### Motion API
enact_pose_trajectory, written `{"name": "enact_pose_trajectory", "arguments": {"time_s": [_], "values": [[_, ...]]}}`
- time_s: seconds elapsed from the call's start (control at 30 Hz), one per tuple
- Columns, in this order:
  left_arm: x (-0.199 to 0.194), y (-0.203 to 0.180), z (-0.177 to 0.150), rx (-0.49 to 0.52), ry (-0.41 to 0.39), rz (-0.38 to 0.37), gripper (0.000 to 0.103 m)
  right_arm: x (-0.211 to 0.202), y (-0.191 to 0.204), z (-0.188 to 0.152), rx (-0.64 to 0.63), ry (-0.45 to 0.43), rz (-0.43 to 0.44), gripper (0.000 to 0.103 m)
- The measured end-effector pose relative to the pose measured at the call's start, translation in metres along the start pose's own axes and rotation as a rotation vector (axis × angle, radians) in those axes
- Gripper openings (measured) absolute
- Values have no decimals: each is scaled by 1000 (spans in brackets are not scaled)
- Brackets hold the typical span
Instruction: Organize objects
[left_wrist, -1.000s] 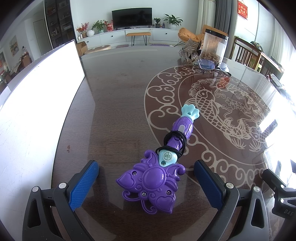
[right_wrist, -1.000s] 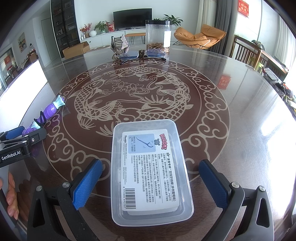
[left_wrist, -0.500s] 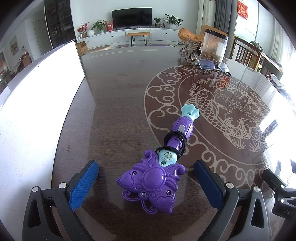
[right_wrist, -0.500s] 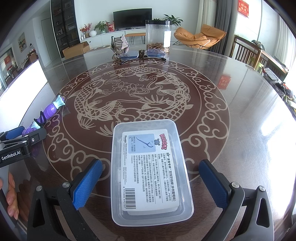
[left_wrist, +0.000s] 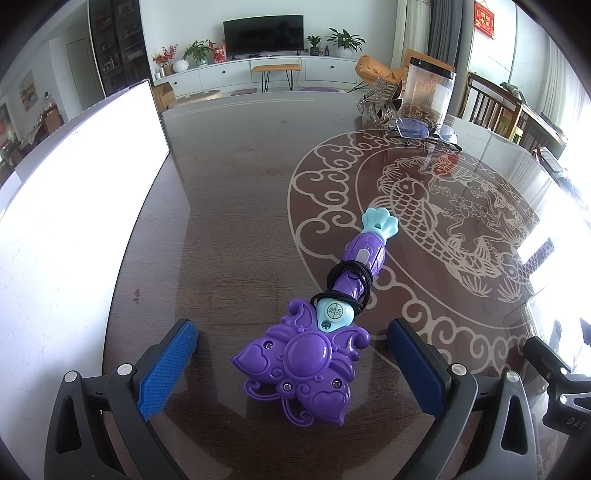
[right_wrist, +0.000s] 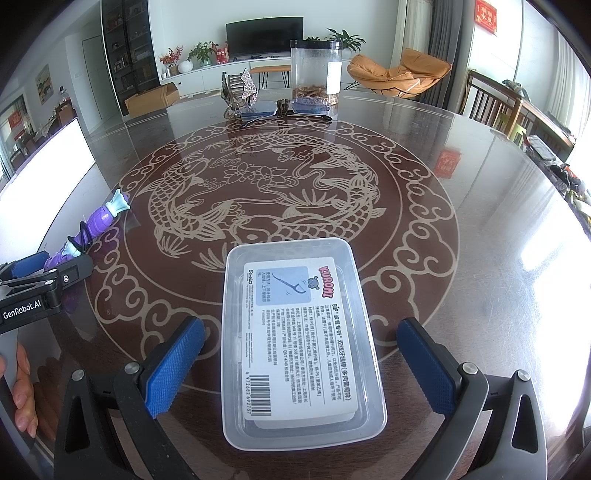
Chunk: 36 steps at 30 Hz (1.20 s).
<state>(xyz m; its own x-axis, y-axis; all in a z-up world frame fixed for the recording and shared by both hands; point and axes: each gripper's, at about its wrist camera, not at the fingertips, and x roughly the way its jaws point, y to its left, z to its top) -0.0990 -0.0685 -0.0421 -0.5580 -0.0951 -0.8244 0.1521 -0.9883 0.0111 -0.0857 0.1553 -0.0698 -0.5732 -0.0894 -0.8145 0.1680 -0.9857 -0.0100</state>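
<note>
The left gripper (left_wrist: 291, 363) stands wide, its two blue ribbed pads well apart and touching nothing. Between them, on the dark glossy desk (left_wrist: 229, 221) with a pale carp-and-cloud inlay, lies a purple plastic toy wand with a flower-shaped head and a light blue shell-shaped end (left_wrist: 325, 317). The flower head sits between the pads, nearer the right one, and the handle runs forward and to the right, away from the gripper. A black elastic cord (left_wrist: 347, 282) is wound around the handle just ahead of the head.

The right gripper (right_wrist: 301, 363) is likewise spread wide and grips nothing. A clear rectangular plastic box with a white printed label under its lid (right_wrist: 299, 343) rests on the desk between its pads, clear of both — its near end reaches back past the pad tips, its far end points straight ahead. Off to this gripper's left the same wand shows, with the left gripper's black frame over its head and a few bare fingers (right_wrist: 24, 391) low at the left edge.

Far ahead of both grippers, at the desk's far side, stand a tall clear cylindrical jar with a black lid (right_wrist: 315, 72), a pair of glasses (right_wrist: 284, 109) lying before it, and a small silvery glittering ornament (right_wrist: 238, 90) just to the jar's left.
</note>
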Motion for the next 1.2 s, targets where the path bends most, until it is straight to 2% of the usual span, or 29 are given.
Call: {"name": "enact_pose_trajectory", "arguments": {"time_s": [0.13,0.3,0.5,0.63,0.87,0.9,0.93,0.97,1.03,1.2], "values": [[0,0,1,-1,22,-1,103,0,0,0,0,0,0,103],[-1,-6,5,36,130,-22,103,0,0,0,0,0,0,103],[9,-12,21,127,287,-66,103,0,0,0,0,0,0,103],[24,-20,41,278,379,-126,103,0,0,0,0,0,0,103],[34,-20,59,366,320,-176,103,-1,0,0,0,0,0,103],[33,-20,59,375,311,-182,99,0,0,0,0,0,0,103],[27,-22,58,394,289,-198,83,-1,0,0,0,0,0,103],[20,-24,56,416,270,-214,55,0,0,0,0,0,0,103],[9,-27,51,445,249,-219,20,0,0,0,0,0,0,103],[-3,-20,31,349,211,-197,20,-1,0,0,0,0,0,103]]}}
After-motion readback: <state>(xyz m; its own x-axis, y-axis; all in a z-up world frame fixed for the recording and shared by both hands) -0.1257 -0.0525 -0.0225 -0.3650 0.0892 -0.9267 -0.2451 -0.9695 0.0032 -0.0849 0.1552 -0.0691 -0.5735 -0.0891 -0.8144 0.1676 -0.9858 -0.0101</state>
